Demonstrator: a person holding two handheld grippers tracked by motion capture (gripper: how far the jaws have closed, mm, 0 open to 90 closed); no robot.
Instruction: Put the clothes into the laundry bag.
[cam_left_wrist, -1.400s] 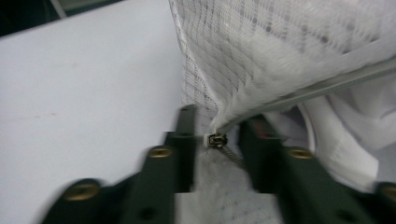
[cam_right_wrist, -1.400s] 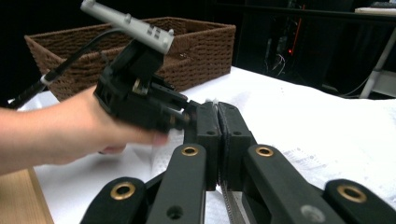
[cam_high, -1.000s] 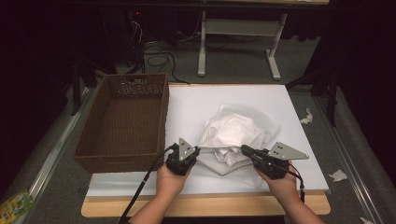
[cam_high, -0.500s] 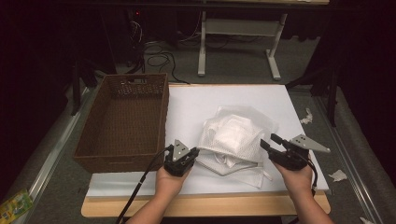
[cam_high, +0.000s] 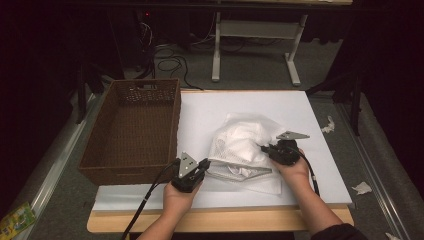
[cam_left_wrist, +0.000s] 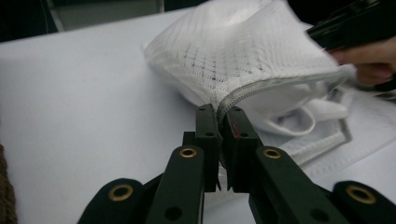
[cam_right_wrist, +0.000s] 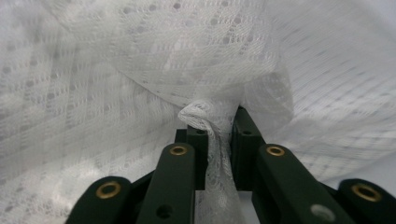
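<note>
Far left on the white surface (cam_high: 210, 107): brown wicker basket (cam_high: 131, 131), open-topped, just beside the work.

Next, the left hand-held gripper (cam_high: 202, 165), clamped shut on the zippered edge of the white mesh laundry bag (cam_high: 240, 145); in the left gripper view the zipper tape (cam_left_wrist: 261, 91) runs straight down between the closed jaws. Best kept pinched right there and steady, as an anchor for the mouth of the bag.

Middle: mesh bag lying on the surface between the two hands, to the right of the basket, mouth toward the near edge, white garment (cam_left_wrist: 299, 119) spilling partly out of the opening.

Right: the right hand-held gripper (cam_high: 264, 148), jaws just closed after a quick open, now pinching a bunched fold of mesh (cam_right_wrist: 212, 123) on the bag's upper layer. Judging by the grips, step in hand: lifting the top layer to spread the mouth. Better done by raising the right side gently up and away from the left, taking only the mesh, not the garment beneath. Worth watching for the thin fold slipping free, and for the lower edge dragging along the surface.
</note>
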